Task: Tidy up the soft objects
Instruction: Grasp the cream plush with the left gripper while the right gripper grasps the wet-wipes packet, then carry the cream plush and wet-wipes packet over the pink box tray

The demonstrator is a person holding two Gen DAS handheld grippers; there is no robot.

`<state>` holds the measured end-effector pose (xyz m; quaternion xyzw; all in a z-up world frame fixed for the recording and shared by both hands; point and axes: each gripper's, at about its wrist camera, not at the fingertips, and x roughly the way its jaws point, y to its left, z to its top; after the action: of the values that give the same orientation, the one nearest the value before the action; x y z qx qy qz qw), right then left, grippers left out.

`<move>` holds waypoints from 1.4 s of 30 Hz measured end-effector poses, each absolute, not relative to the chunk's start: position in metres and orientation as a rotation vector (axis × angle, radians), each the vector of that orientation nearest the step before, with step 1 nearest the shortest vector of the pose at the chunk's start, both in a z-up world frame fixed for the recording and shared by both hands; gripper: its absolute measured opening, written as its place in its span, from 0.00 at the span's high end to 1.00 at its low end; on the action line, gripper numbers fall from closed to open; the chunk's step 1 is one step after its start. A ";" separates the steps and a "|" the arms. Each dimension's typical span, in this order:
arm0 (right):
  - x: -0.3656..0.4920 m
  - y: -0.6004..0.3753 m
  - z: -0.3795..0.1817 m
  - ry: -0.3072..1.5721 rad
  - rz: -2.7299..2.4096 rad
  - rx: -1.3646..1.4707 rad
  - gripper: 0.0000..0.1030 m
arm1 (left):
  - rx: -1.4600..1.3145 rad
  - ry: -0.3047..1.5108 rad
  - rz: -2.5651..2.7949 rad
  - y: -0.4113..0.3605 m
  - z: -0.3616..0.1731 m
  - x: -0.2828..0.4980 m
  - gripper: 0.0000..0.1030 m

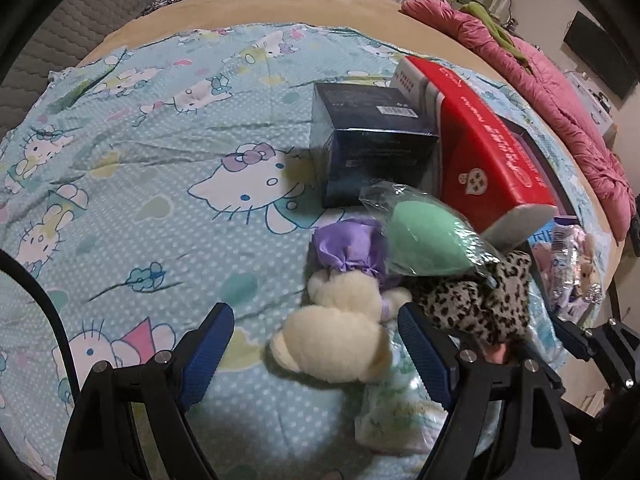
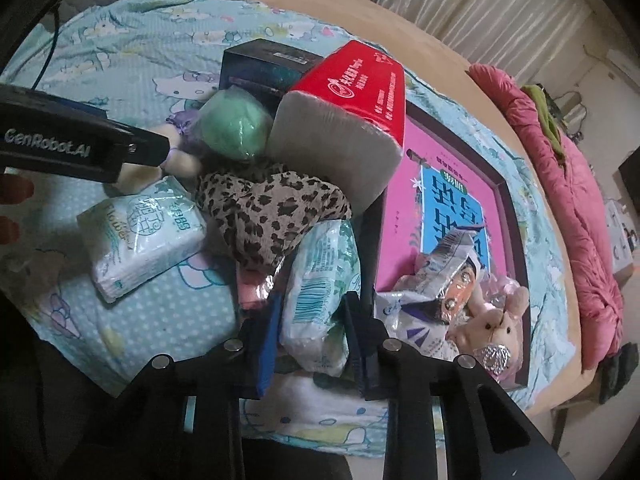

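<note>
Left gripper (image 1: 316, 344) hangs over the bed with its fingers (image 1: 208, 354) spread wide, holding nothing; the cream plush toy (image 1: 340, 332) lies on the bed sheet (image 1: 140, 152) between and just ahead of them, tips apart from it. The plush has a purple cloth part (image 1: 350, 250) at its far end. Right gripper (image 2: 310, 344) has its fingers (image 2: 266, 344) clamped on a soft tissue pack (image 2: 320, 292), which stands roughly upright between them.

Clutter is tight around both. A green sponge in a clear bag (image 1: 424, 240) leans over the plush's far end, touching the leopard-print cloth (image 1: 476, 300) just right of the left gripper's right finger. In the right wrist view the leopard cloth (image 2: 268, 212) sits directly behind the gripped pack, touching it. A second tissue pack (image 2: 144, 232) lies flat on the sheet to the left, near the left gripper body (image 2: 80, 148). Behind the pile: dark blue box (image 1: 372, 140) and red tissue box (image 1: 492, 152), side by side, the red one tilted. A pink-lined tray (image 2: 452, 184) lies right of the pack, holding a small pink plush bunny (image 2: 496, 324) and crinkled wrappers (image 2: 444, 264). A pink quilt (image 1: 560, 112) is bunched along the bed's far edge.
</note>
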<state>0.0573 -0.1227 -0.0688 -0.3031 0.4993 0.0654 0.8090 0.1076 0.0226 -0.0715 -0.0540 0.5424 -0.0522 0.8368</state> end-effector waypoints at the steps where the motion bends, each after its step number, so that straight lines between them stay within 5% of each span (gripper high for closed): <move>1: 0.058 -0.123 -0.069 1.067 0.144 -0.645 0.72 | -0.108 1.155 -0.111 0.021 -0.074 0.110 0.19; 9: 0.059 -0.133 -0.061 1.052 0.167 -0.571 0.77 | -0.178 1.187 -0.181 0.022 -0.094 0.119 0.24; 13: 0.057 -0.139 -0.053 1.042 0.179 -0.511 0.77 | -0.244 1.181 -0.254 0.026 -0.095 0.120 0.47; 16: 0.055 -0.144 -0.046 1.025 0.184 -0.477 0.77 | -0.233 1.179 -0.270 0.023 -0.095 0.119 0.52; 42: 0.048 -0.175 0.000 0.924 0.234 -0.100 0.78 | -0.227 1.066 -0.212 0.051 -0.033 0.079 0.55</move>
<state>0.0485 -0.1752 -0.0003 -0.0481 0.4444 0.1126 0.8874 0.0794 0.0511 -0.0334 -0.1077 0.5063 -0.1008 0.8497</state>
